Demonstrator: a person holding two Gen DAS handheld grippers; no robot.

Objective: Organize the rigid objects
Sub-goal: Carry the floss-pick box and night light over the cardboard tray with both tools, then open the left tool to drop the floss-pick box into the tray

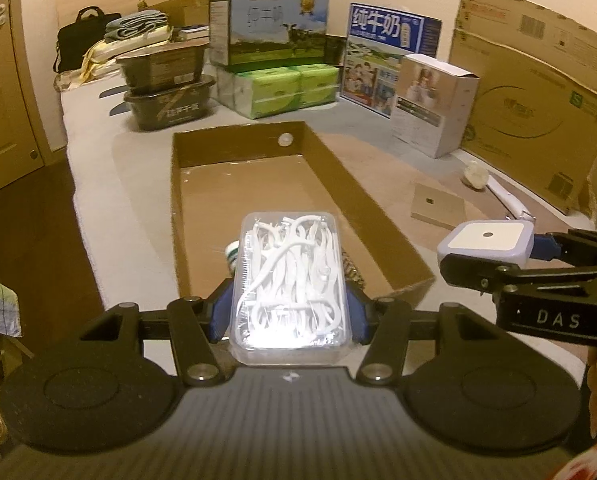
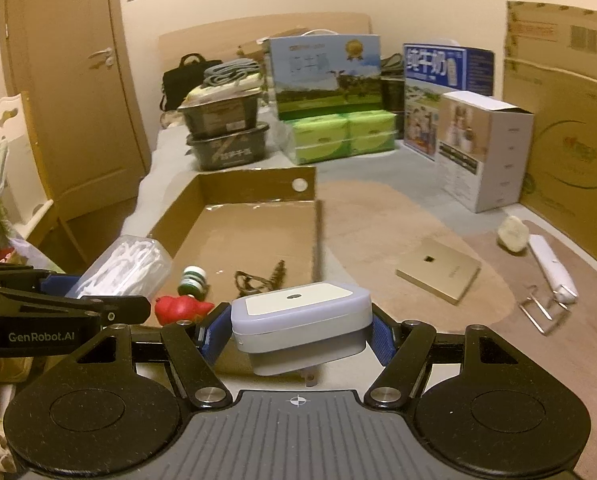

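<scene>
Left gripper [image 1: 288, 308] clamps clear ribbed floss-pick box [image 1: 290, 276]; cardboard tray [image 1: 374, 200] beyond

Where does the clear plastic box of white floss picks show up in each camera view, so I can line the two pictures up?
Left wrist view: the clear plastic box of white floss picks sits bottom centre, gripped between the left gripper jaws.
Right wrist view: the same box appears at the left edge, tilted, beside the shallow tray.
Shared landmark: the open brown cardboard tray with a round white sticker on its far wall.
</scene>
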